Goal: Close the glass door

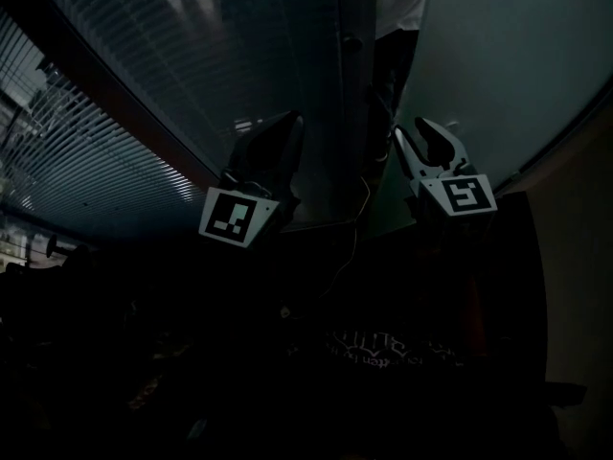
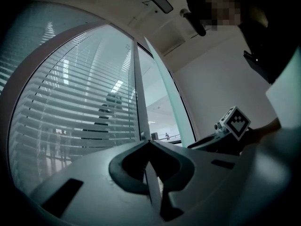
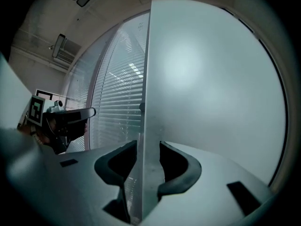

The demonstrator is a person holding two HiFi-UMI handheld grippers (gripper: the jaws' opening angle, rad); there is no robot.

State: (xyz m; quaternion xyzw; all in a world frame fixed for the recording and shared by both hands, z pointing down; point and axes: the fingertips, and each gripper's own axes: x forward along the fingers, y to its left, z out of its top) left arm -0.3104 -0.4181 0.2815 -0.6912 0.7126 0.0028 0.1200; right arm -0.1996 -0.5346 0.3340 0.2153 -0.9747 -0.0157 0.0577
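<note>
The frosted glass door (image 3: 211,79) fills the right of the right gripper view, and its free edge runs down between the jaws. My right gripper (image 3: 149,144) is shut on that edge, one pad on each face. In the head view the door (image 1: 508,56) is the pale panel at upper right, with the right gripper (image 1: 421,137) at its edge. My left gripper (image 1: 278,132) hangs left of the dark upright frame (image 1: 350,94), apart from it. In the left gripper view the left gripper (image 2: 149,142) is shut with its tips touching, and the door (image 2: 167,84) shows edge-on as a teal strip.
A fixed glass wall with horizontal blinds (image 1: 144,84) curves along the left. A small knob (image 3: 141,107) sits on the door's edge. A thin cable (image 1: 354,238) hangs between the grippers. A person's white sleeve (image 2: 282,93) is close at the right.
</note>
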